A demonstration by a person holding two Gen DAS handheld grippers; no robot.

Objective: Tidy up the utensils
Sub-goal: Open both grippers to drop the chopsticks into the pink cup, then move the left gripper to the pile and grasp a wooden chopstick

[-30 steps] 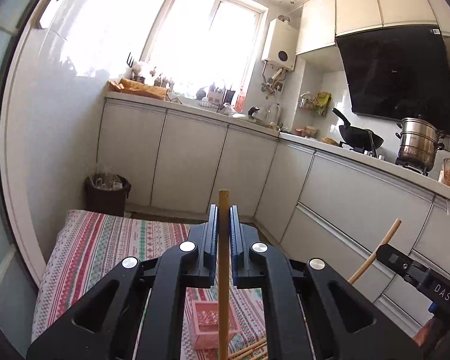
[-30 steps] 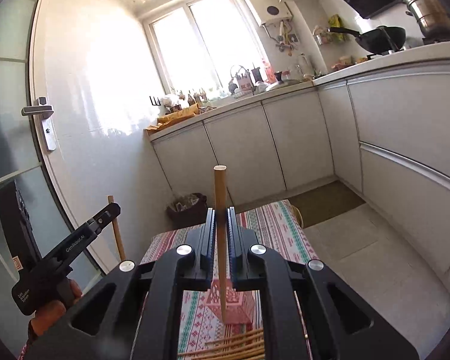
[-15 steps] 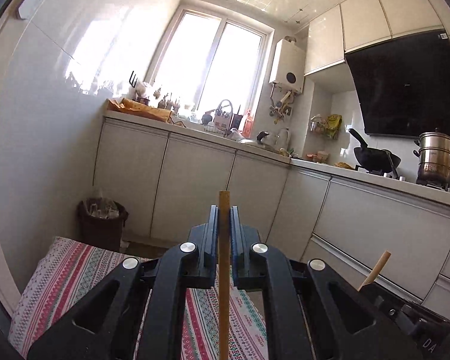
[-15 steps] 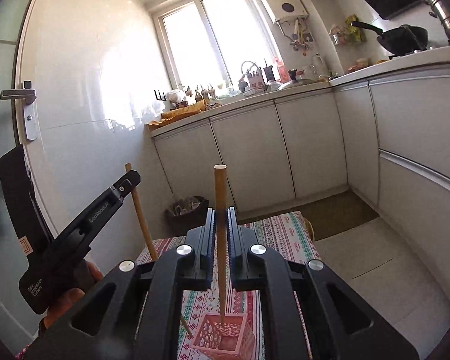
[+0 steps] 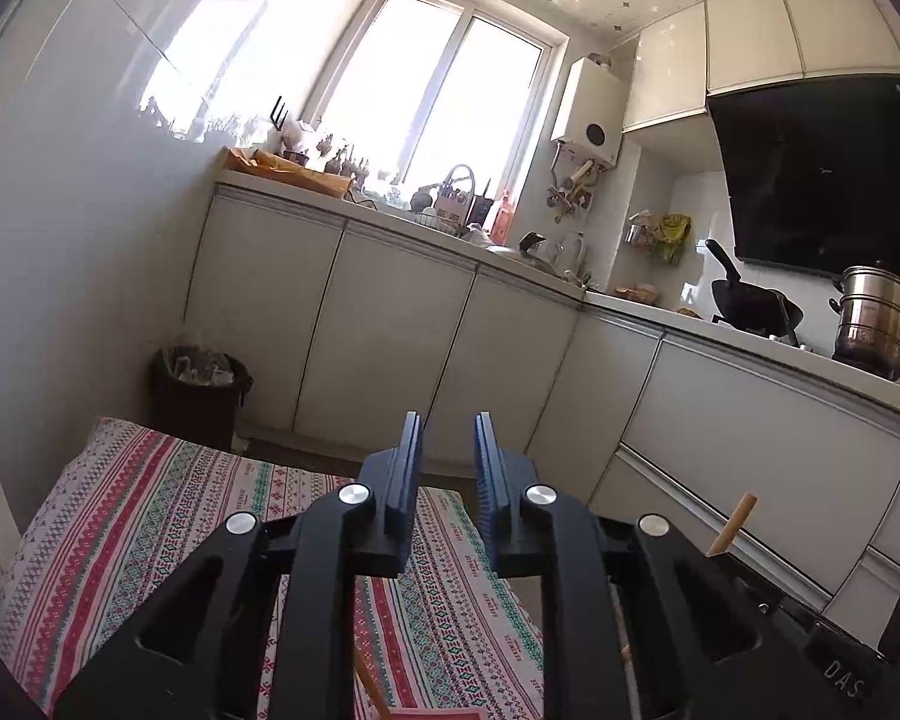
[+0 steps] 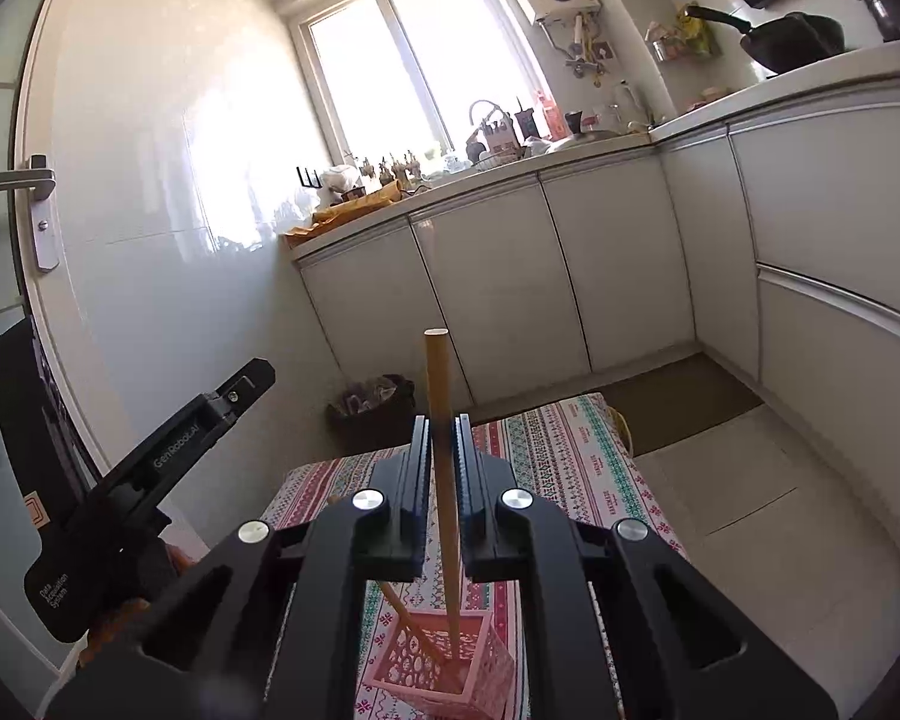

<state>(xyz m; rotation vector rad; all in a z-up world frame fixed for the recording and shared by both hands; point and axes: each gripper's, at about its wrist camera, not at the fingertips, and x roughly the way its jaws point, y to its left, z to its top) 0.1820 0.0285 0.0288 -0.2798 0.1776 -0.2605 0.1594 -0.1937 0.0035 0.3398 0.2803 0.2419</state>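
1. Right gripper (image 6: 444, 450): jaws nearly closed, pinching an upright chopstick (image 6: 438, 420).
2. Its lower tip sits inside the pink basket (image 6: 474, 672), next to a second, leaning chopstick (image 6: 411, 621).
3. Left gripper (image 5: 447, 450): jaws parted, nothing between them, above the striped cloth (image 5: 150, 516).

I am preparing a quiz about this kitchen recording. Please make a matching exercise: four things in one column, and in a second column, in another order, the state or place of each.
Things:
1. left gripper
2. right gripper
3. pink basket
4. steel pot

States or places:
A. stands on the striped tablecloth, with two chopsticks reaching into it
B. jaws apart, nothing between them
C. on the stove, beside the black wok
D. jaws closed on an upright chopstick

Pairs: 1-B, 2-D, 3-A, 4-C
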